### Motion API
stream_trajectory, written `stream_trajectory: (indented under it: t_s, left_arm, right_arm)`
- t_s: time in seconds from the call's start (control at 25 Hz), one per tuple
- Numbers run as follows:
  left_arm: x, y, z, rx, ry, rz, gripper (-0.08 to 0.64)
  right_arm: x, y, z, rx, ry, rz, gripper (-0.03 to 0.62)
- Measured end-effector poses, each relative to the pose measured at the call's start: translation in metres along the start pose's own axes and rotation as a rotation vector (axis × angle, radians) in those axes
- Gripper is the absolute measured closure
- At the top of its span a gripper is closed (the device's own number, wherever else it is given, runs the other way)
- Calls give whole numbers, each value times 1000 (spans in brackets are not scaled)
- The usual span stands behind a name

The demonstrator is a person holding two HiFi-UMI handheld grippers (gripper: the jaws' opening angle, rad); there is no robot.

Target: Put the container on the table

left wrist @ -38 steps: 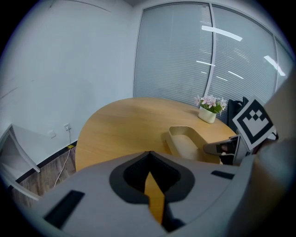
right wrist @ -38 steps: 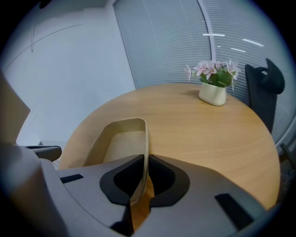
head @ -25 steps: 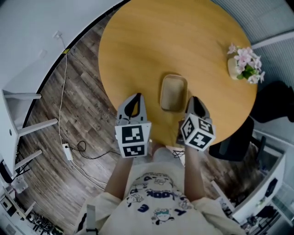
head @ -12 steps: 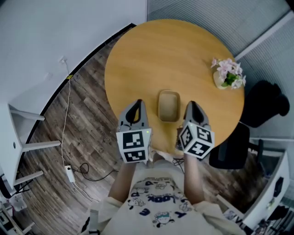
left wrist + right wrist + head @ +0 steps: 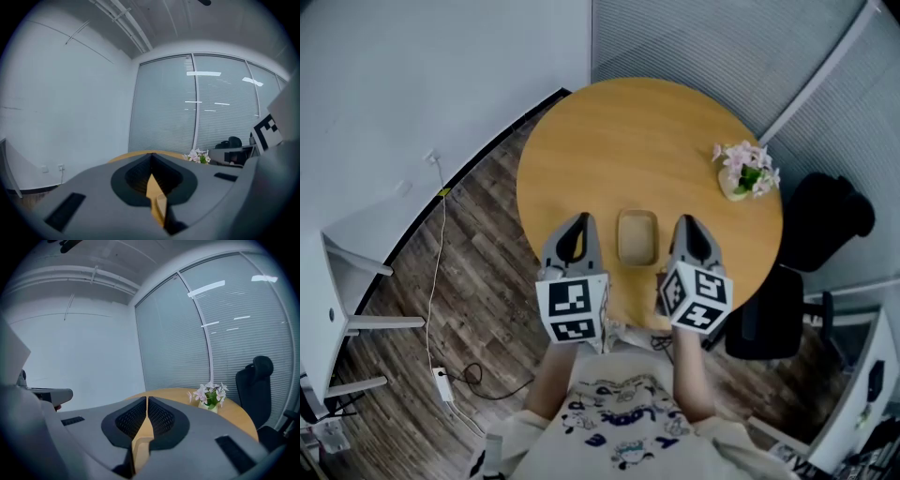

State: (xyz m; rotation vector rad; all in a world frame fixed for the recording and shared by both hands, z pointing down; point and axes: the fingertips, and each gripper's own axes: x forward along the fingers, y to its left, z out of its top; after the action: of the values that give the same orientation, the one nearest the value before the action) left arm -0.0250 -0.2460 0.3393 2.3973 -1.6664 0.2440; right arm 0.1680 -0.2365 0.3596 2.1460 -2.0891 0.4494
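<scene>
A beige rectangular container rests on the round wooden table, near its front edge. My left gripper hangs just left of the container and my right gripper just right of it; neither touches it. Both are shut with nothing held. In the left gripper view the jaws meet at the tips, and a sliver of the container shows below them. The right gripper view shows its jaws pressed together too, with the container beneath.
A small pot of pink flowers stands at the table's right edge. A black office chair is beyond it. On the wood floor at left lie a white cable and power strip, beside white furniture legs.
The head view has pulled back, so the table looks smaller and more of the room shows. Both grippers stay shut on either side of the container, which has not moved.
</scene>
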Motion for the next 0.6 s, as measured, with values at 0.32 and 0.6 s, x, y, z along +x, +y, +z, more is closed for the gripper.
stream_trajectory:
  t_s: [0.32,0.6]
  left_arm:
    - [-9,-2,18,12,-44,-8,557]
    - [-14,2,23,17,-59,-11,557]
  right_arm:
    - [-12,11,20,-18,-48,17,581]
    - [-14,23,21,-27,-53,34,581]
